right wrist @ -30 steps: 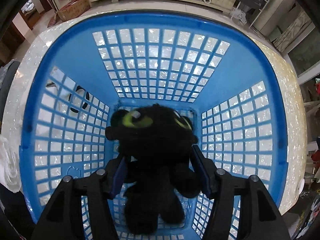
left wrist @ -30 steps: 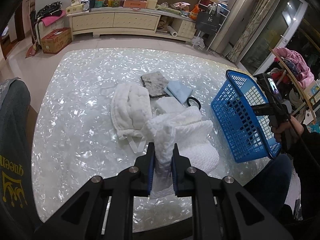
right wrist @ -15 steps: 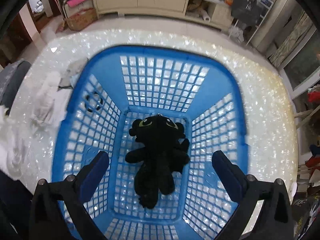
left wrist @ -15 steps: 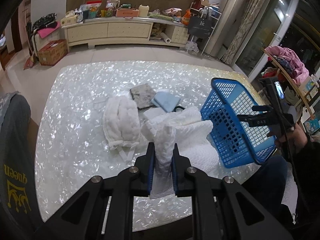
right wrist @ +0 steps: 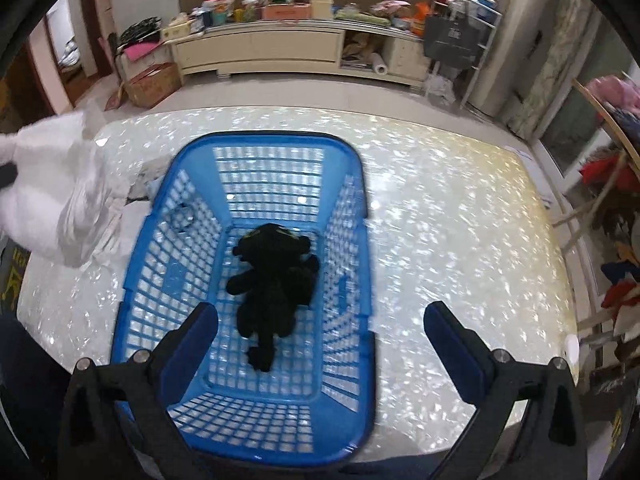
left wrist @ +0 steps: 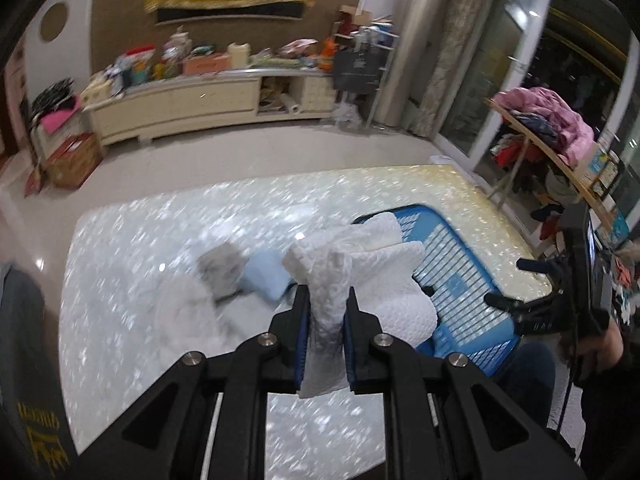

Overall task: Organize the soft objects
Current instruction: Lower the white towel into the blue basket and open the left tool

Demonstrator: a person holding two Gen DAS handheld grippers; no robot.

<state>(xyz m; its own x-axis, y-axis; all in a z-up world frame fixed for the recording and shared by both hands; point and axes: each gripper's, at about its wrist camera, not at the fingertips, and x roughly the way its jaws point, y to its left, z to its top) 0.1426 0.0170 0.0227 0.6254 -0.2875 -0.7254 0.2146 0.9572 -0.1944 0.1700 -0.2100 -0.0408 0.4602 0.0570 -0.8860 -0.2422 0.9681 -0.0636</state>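
Right now the left gripper [left wrist: 327,322] is squeezing a fold of the white quilted cloth [left wrist: 372,280] between its fingers [left wrist: 301,332], which are closed tight on it. The cloth is hanging up off the bench [left wrist: 160,240], and its loose end is drooping toward the blue basket [left wrist: 460,280]. It is being held by a pinched fold, probably because soft cloth sags and slips, and a bunched bit gives the fingers more to grab.

The right gripper [right wrist: 320,332] is hovering over the near end of the basket with its fingers spread wide apart and nothing in them. The black plush toy [right wrist: 276,280] is lying on the basket floor, so that one looks put away. The wide-open fingers are sitting clear above it, not touching it.

From the right wrist view, the white cloth is showing at the left edge, just beside the basket's left wall. The basket is sitting near the front of the bench, close to the person, which makes it easy to drop things in from above.

More soft things are waiting on the bench to the left: a grey cloth [left wrist: 222,264], a pale blue cloth [left wrist: 266,276] and a white fluffy pile [left wrist: 188,316], all blurry here. The next move is probably carrying the white cloth over the rim and letting go. A trailing corner could catch on the rim.
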